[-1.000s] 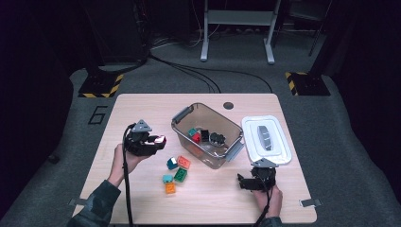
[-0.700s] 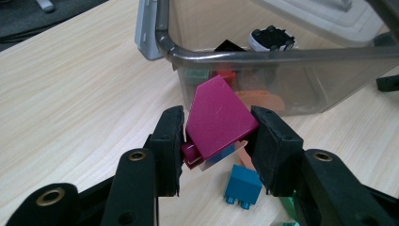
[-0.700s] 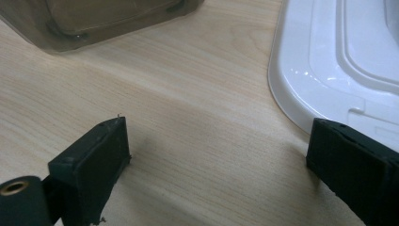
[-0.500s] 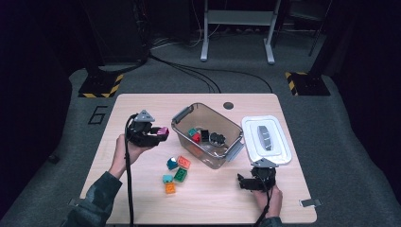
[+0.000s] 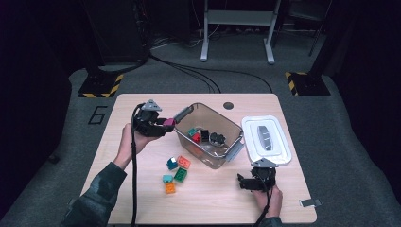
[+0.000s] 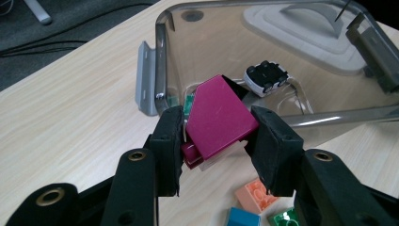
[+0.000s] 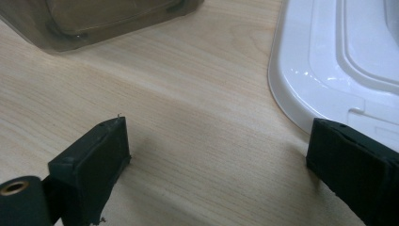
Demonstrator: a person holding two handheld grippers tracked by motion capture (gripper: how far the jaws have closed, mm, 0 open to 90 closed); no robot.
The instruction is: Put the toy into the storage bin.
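Note:
My left gripper (image 5: 166, 125) (image 6: 219, 134) is shut on a magenta block (image 6: 217, 117) (image 5: 169, 123), held in the air just left of the clear plastic bin (image 5: 231, 139) (image 6: 162, 56). Inside the bin lie a small black-and-white toy car (image 6: 266, 76) (image 5: 217, 138) and red, green and black blocks (image 5: 195, 135). On the table in front of the bin sit loose blocks: blue (image 5: 172, 163), orange (image 5: 184, 162) (image 6: 256, 195), green (image 5: 180, 174), teal and orange (image 5: 169, 183). My right gripper (image 5: 242, 182) (image 7: 216, 155) rests low on the table near the front edge, jaws wide open with only bare wood between them.
The bin's white lid (image 5: 265, 139) (image 7: 348, 56) lies flat on the table right of the bin, just beyond my right gripper. A round grommet hole (image 5: 228, 105) sits near the table's far edge. Cables and stand legs cross the floor behind.
My left gripper has lifted the magenta block and carried it up and toward the bin's left end. The right gripper has stayed where it was.

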